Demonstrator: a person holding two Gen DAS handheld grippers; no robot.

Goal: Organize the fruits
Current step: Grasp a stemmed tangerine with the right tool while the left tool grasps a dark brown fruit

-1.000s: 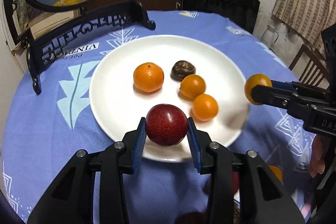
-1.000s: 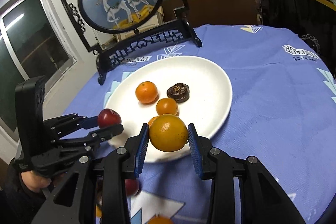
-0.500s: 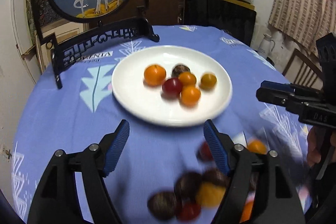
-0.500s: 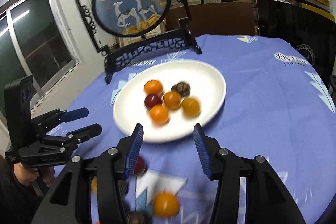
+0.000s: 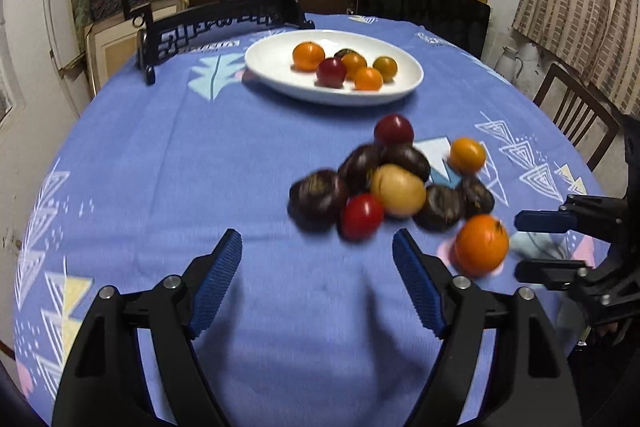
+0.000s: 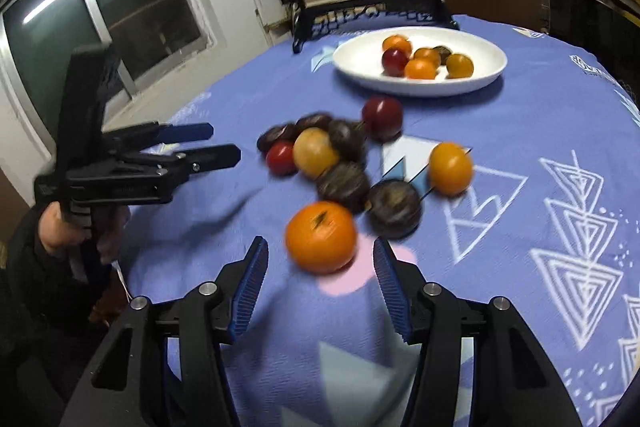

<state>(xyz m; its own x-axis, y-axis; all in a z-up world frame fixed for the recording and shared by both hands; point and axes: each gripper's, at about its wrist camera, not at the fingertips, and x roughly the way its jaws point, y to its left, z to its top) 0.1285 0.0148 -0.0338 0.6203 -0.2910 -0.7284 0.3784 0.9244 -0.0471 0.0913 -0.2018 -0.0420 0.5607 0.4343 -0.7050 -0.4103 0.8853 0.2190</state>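
Both your grippers are empty and back over the loose pile, so you are between trips: the plate [image 5: 412,77] at the far side of the surface [image 5: 160,155] already carries six pieces, and the next pick is what's in hand

Your left gripper [image 5: 318,259] has just been opening its jaws; they stand wide apart with nothing between them, only blue cloth. Your right gripper [image 6: 320,267] has also just been opening; its jaws are parted more narrowly, and the big orange [image 6: 321,237] sits just ahead of them, in line with the gap but not yet between the pads

The pile of fruit [image 5: 394,183] lies on the cloth well short of the plate: dark plums, a yellow one [image 5: 398,190], a small red one [image 5: 362,215], a red plum [image 5: 393,130] on the far edge and a small orange one [image 5: 467,155] off to the side. Most of them touch each other

For the right, I'd judge the orange the obvious target; it stands a little apart from the dark plum behind it, so you can push forward around it and close without nudging the heap. For the left, the small red one is nearest your jaws, but it leans against its neighbours, so come in low and square or the round ones may roll
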